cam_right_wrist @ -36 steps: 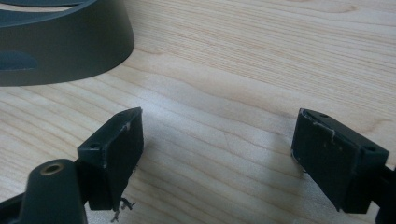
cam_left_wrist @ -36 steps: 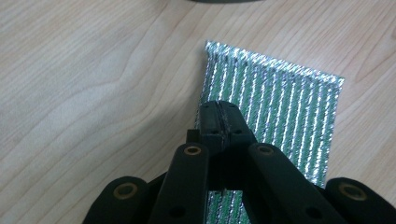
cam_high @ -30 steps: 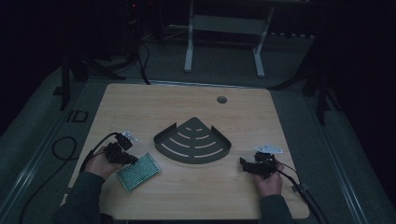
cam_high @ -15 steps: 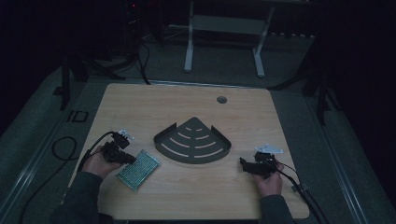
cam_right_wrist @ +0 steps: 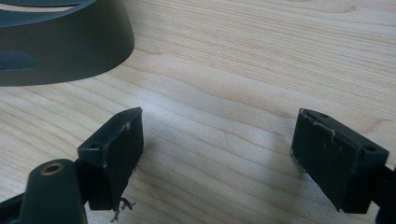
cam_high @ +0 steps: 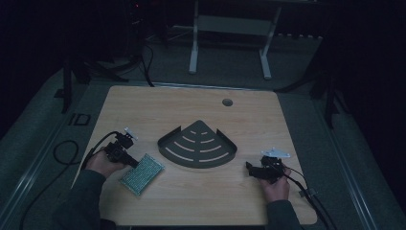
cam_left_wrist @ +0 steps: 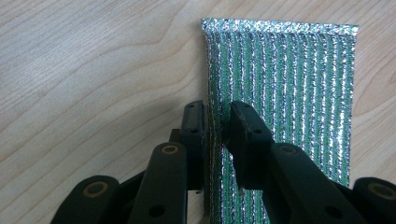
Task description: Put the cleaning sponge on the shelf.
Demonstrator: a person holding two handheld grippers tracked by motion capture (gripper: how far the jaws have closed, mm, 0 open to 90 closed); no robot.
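Note:
A green and silver scouring pad (cam_high: 142,173) lies flat on the wooden table at the front left. My left gripper (cam_high: 133,162) is at its left edge. In the left gripper view the jaws are shut on the left edge strip of the pad (cam_left_wrist: 289,93), the left gripper (cam_left_wrist: 216,114) pinching it just above the table. My right gripper (cam_high: 249,168) rests low at the front right, pointing left. In the right gripper view the right gripper (cam_right_wrist: 217,135) stands open with bare wood between its jaws.
A dark fan-shaped slotted tray (cam_high: 165,143) sits in the middle of the table, and its wall (cam_right_wrist: 70,51) rises ahead-left of the right gripper. A round cable hole (cam_high: 227,102) is at the back. Cables trail off both front corners.
The left hand and its gripper have shifted slightly at the pad's edge. The pad, the tray and the right gripper stay where they were.

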